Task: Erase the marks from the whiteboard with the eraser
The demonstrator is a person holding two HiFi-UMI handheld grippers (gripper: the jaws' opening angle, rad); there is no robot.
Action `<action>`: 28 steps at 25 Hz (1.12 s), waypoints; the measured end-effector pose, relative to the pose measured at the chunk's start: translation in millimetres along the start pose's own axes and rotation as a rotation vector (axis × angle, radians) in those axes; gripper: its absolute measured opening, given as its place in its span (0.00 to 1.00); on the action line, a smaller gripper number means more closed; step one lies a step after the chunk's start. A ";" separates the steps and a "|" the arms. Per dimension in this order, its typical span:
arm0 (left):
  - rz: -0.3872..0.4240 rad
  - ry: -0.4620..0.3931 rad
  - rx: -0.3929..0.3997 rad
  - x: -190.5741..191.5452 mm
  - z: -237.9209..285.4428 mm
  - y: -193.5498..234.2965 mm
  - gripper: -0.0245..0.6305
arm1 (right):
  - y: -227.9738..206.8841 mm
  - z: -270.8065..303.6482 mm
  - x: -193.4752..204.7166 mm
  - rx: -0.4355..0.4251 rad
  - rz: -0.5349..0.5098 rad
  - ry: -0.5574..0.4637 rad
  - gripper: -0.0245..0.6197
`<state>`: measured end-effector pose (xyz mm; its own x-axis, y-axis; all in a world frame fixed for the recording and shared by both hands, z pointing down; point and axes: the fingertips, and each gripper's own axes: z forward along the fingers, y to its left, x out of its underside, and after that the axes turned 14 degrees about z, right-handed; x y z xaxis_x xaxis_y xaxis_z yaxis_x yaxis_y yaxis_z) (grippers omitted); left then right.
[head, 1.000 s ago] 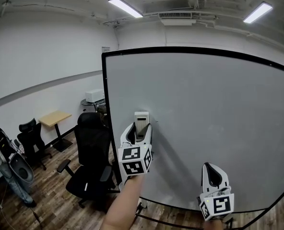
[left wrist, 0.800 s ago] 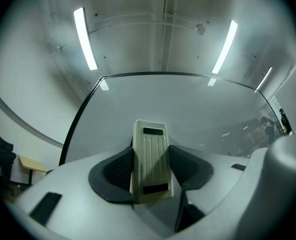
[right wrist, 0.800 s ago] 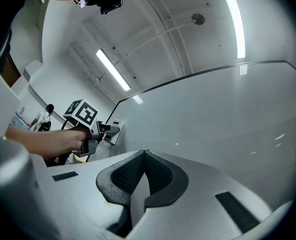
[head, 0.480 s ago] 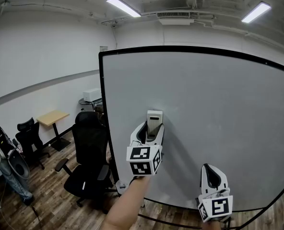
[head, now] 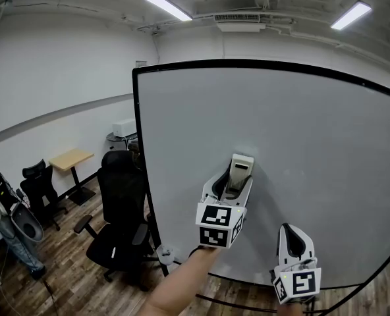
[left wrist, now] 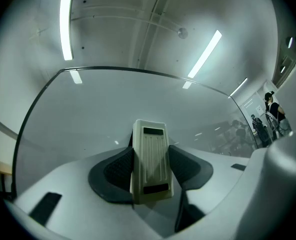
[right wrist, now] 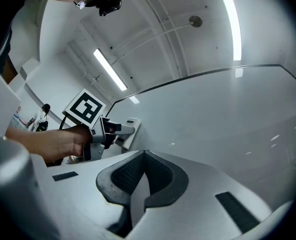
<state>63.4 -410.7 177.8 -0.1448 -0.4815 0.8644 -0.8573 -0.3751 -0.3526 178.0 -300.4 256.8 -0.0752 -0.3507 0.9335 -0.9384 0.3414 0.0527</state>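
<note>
Eraser [head: 240, 171] stands upright between the 2 jaws of the left gripper [head: 233, 180], which is clamped on its long sides. Its wiping face is turned to the whiteboard [head: 313, 130], low and left of centre. Whether that face touches the board I cannot tell. The right gripper [head: 291, 237] hangs near the board's bottom edge, jaws pressed together on nothing.

No marks show on the board in any view, so 1 risk is wiping blind and missing faint traces. Another is that the jaws hold only the eraser's lower part, so a hard sideways stroke could twist it loose or tip it onto an edge. The board seems to stand on a castor [head: 165, 251]. A heavy push may roll or rock it, since the right gripper is not bracing it.
</note>
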 end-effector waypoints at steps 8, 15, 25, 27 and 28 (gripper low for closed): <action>0.047 -0.023 0.050 -3.0 6.5 -32.4 0.41 | -12.0 -6.8 0.7 0.042 0.005 -0.013 0.07; -0.001 -0.068 0.002 -5.2 -5.9 -30.0 0.41 | -29.5 -26.1 -5.1 0.096 -0.015 -0.009 0.07; -0.051 -0.135 -0.014 3.3 -61.1 -29.8 0.41 | -38.2 -45.3 1.4 0.105 -0.023 0.019 0.07; -0.061 -0.124 -0.003 17.8 -77.9 -34.4 0.41 | -34.6 -49.8 12.6 0.103 -0.013 0.036 0.07; -0.074 -0.118 0.005 26.0 -86.2 -37.7 0.41 | -32.4 -52.4 18.3 0.103 -0.010 0.044 0.07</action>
<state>49.3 -340.8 244.5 -0.0221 -0.5418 0.8402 -0.8609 -0.4169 -0.2915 224.7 -272.2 290.7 -0.0530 -0.3146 0.9477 -0.9689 0.2458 0.0274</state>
